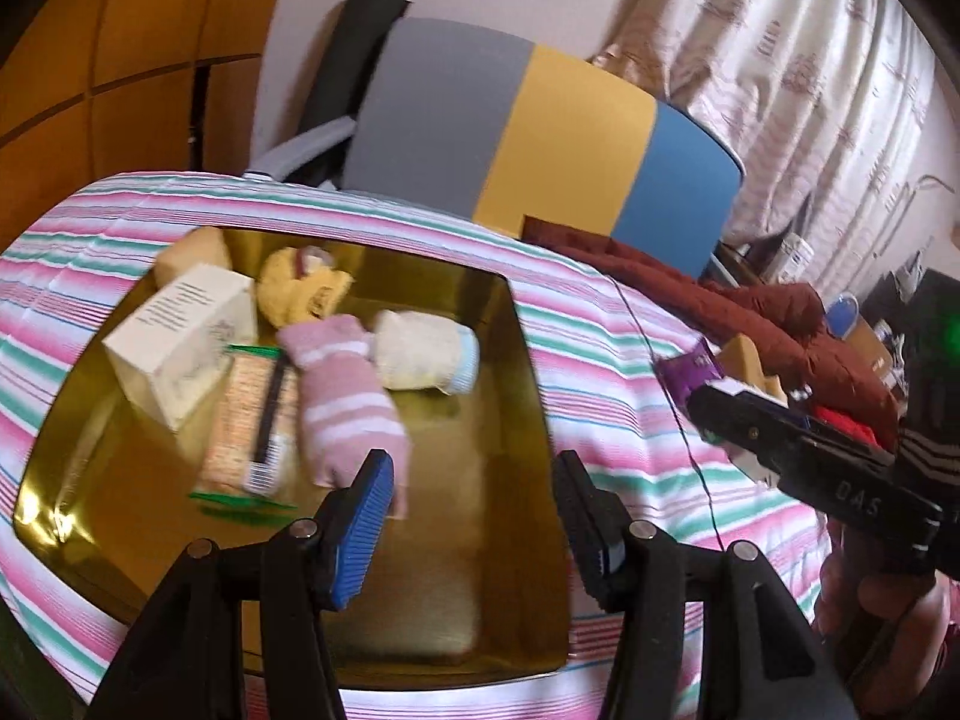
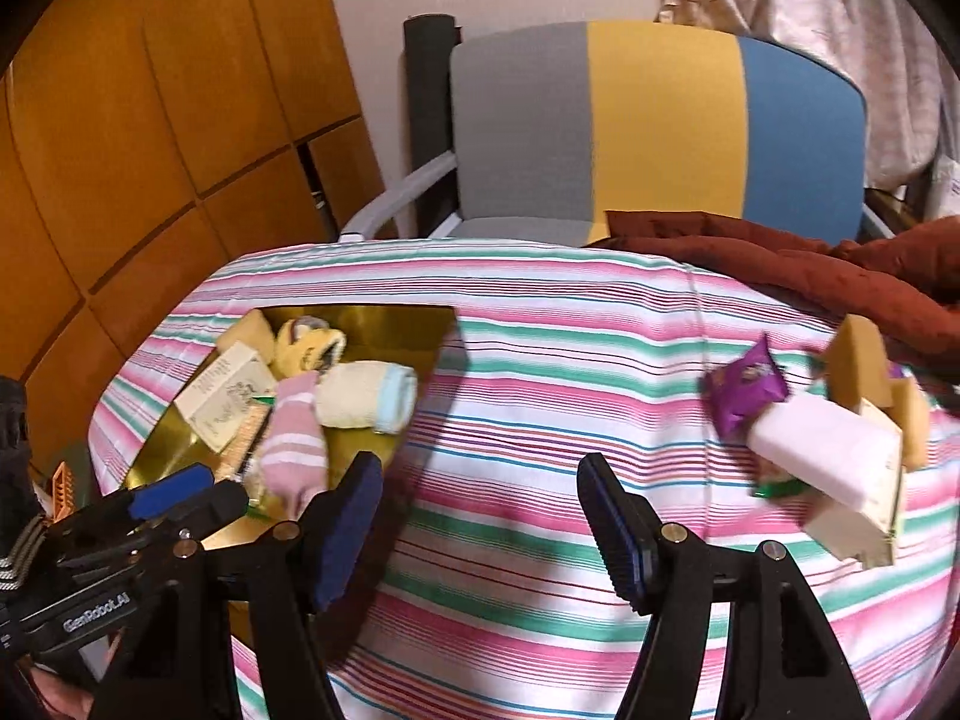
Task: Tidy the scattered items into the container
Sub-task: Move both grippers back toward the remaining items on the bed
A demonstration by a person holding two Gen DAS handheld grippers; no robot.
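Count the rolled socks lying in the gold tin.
3: a pink white-striped rolled sock nearest the camera, a cream rolled sock with a blue cuff beside it, and a yellow rolled sock behind both, all inside the gold metal tin. Others may be hidden underneath.

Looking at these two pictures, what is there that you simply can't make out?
- Print on the white box in the gold tin: too small and blurred, both views.
- Label on the purple packet: motion blur, right wrist view.
- The pile beside it, pink-white box and sponges: smeared, overlapping.
- Tin's near corner: behind the left gripper, left wrist view.
- Green-edged packet: partly under a pink sock.
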